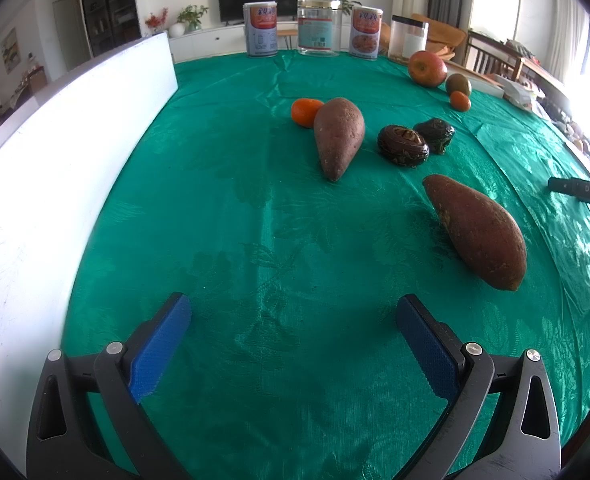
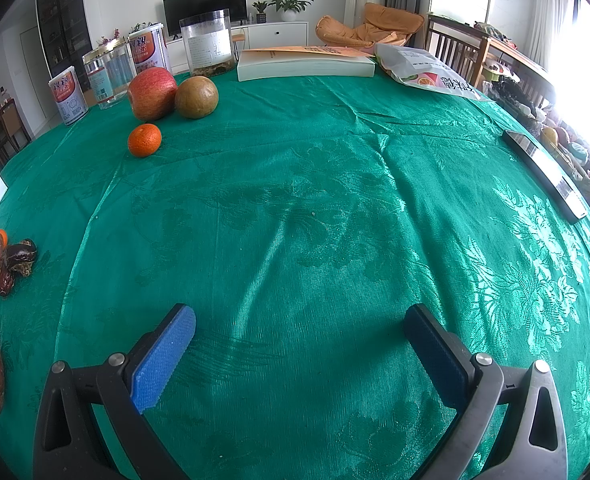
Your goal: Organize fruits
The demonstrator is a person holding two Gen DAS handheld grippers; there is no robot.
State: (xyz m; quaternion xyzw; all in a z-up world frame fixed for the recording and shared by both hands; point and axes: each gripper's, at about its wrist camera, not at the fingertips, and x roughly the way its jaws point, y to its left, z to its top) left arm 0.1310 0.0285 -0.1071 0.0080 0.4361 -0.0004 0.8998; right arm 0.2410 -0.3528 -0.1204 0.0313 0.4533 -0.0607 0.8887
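Note:
On the green tablecloth (image 1: 255,208) lie two sweet potatoes, one in the middle (image 1: 338,136) and one nearer right (image 1: 477,230), a tangerine (image 1: 305,112), and two dark fruits (image 1: 403,146) (image 1: 435,133). At the far right stand a red apple (image 1: 427,68), a green-brown fruit (image 1: 458,85) and a second tangerine (image 1: 460,101). These three show in the right wrist view: apple (image 2: 152,93), green-brown fruit (image 2: 196,97), tangerine (image 2: 144,140). My left gripper (image 1: 293,340) is open and empty. My right gripper (image 2: 299,344) is open and empty above bare cloth.
A white board (image 1: 75,152) stands along the left. Tins and clear jars (image 1: 315,28) line the far edge. In the right wrist view a thick book (image 2: 305,65), a snack bag (image 2: 427,70) and a phone (image 2: 543,172) lie at the back and right.

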